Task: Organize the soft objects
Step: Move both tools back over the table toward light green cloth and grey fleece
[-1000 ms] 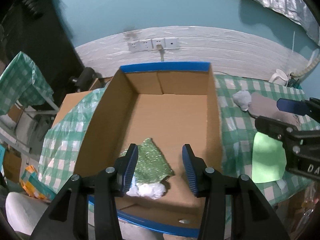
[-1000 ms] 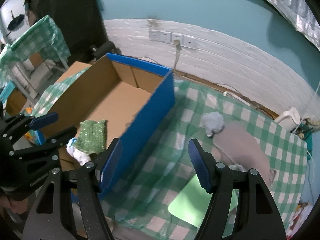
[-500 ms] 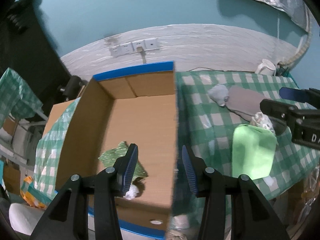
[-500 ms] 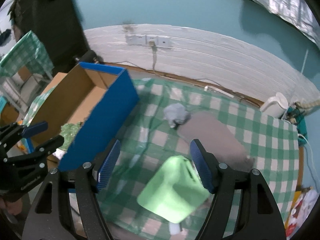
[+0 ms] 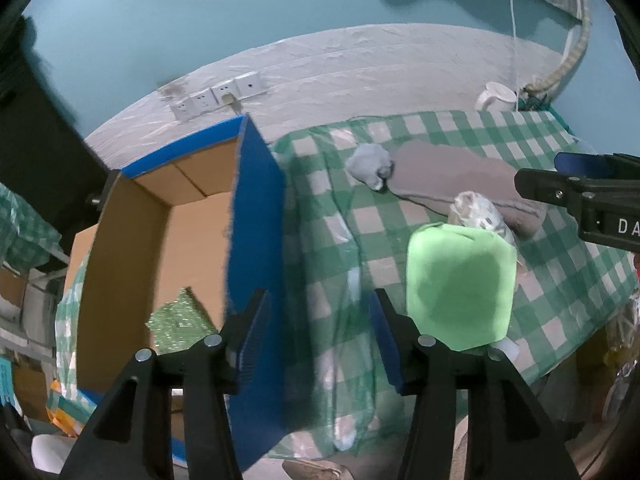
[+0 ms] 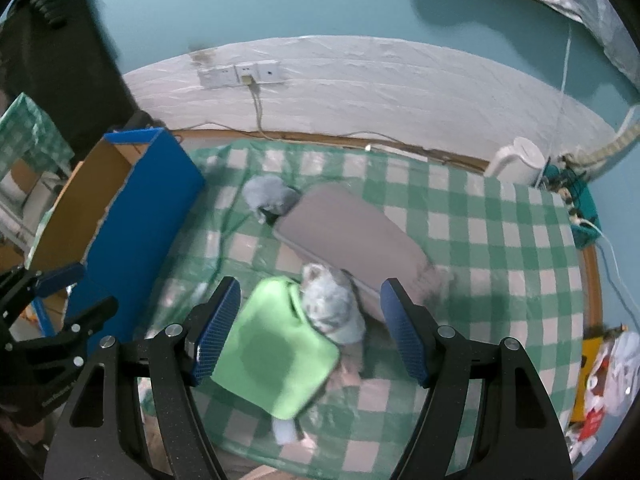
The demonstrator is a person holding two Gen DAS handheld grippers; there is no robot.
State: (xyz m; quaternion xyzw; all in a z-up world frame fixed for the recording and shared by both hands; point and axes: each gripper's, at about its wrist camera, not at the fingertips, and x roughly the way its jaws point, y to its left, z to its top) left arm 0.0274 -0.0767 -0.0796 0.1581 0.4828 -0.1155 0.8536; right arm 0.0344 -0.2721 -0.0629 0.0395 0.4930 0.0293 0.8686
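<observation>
Left gripper [image 5: 318, 334] hangs w/ fingers [image 5: 254, 330] spread wide apart, nothing between them, poised over the blue outer wall of the cardboard box [image 5: 256, 216] and the checked cloth beside it. Right gripper [image 6: 310, 330] likewise has fingers [image 6: 218, 326] well apart and empty, hovering above the green pad [image 6: 276, 350], w/ the pale patterned bundle [image 6: 332, 306] framed between the blue pads.

Landmark: the green pad, lying flat on the surface [image 6: 500, 264] under a green-and-white checked cloth. The patterned bundle touches the pad's far corner and overlaps it slightly. Just beyond the bundle sits the grey cushion [image 6: 352, 236], a flat rounded slab; at the cushion's far-left end, well past the pad, rests a small grey-blue wad [image 6: 266, 196], touching or nearly touching the cushion. A small pale scrap [image 6: 284, 430] pokes out at the pad's near edge.

Left of the pad, across a stretch of cloth, stands the open box, brown inside, blue outside. Within it, per left wrist view, lies a sparkly green cloth [image 5: 180, 318], partly hidden behind the left finger.

Far right of the pad, at the surface's back edge, a white kettle [image 6: 518, 160] stands by the wall; sockets [image 6: 240, 74] are mounted on the white panel behind.
</observation>
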